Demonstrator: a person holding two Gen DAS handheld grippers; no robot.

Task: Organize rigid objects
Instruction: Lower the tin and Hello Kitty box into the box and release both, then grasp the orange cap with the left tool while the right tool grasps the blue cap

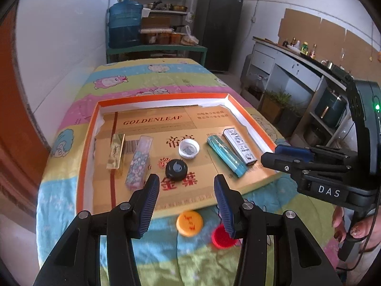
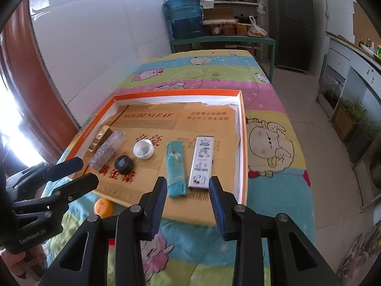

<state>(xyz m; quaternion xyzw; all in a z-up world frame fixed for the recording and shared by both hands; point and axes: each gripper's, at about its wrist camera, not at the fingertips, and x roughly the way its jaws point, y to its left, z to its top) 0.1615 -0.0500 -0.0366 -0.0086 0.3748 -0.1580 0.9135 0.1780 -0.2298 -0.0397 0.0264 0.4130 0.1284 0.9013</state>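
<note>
Overhead, left gripper (image 1: pixel 187 188) and right gripper (image 2: pixel 188 190) jaws wide apart, both empty.

Left gripper (image 1: pixel 187 187) jaws apart, nothing between them, above near edge of shallow orange-rimmed cardboard tray (image 1: pixel 88 143). Round orange plastic cap (image 1: pixel 189 223) and round red plastic cap (image 1: pixel 221 237) lie on the cartoon-print quilt (image 1: pixel 152 76), just outside the tray. Round black cap (image 1: pixel 176 169) inside.

A home kitchen: a tall dark fridge (image 1: pixel 218 27), a blue water-cooler jug (image 1: pixel 125 22), metal shelves of pots (image 1: pixel 164 6), and a grey counter with sauce bottles (image 1: pixel 300 47).
</note>
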